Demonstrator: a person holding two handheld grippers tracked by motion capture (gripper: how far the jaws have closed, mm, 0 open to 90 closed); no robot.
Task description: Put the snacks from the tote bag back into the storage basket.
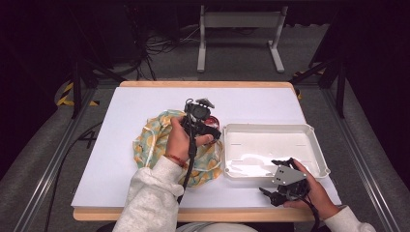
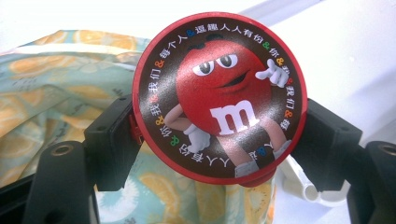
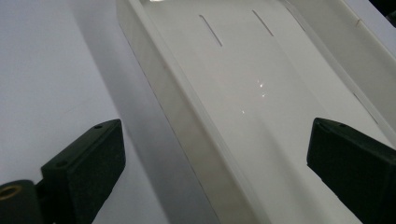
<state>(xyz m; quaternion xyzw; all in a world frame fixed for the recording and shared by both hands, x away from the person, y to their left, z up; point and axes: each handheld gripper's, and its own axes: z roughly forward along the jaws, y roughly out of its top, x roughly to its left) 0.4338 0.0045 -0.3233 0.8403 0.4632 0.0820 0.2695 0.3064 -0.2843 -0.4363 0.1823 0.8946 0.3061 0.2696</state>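
Observation:
My left gripper (image 2: 219, 140) is shut on a round red disc (image 2: 219, 93) printed with a red candy character and a ring of small writing. Its black pads press on the disc's two edges. In the high view the left gripper (image 1: 205, 121) is held above the right side of a cloth bag (image 1: 154, 145) patterned with orange slices on pale green. My right gripper (image 1: 272, 178) hovers at the front edge of a white tray (image 1: 316, 154). Seen in its own view, the right gripper (image 3: 219, 158) stands open over the tray wall (image 3: 187, 121), nothing between its jaws.
The bag (image 2: 46, 93) lies crumpled on the white tabletop (image 1: 121, 111), left of the tray. A white tray corner (image 2: 310, 191) shows just below the disc. The tray floor (image 3: 261, 84) has two narrow slots. Bare table (image 3: 46, 70) lies beside the tray.

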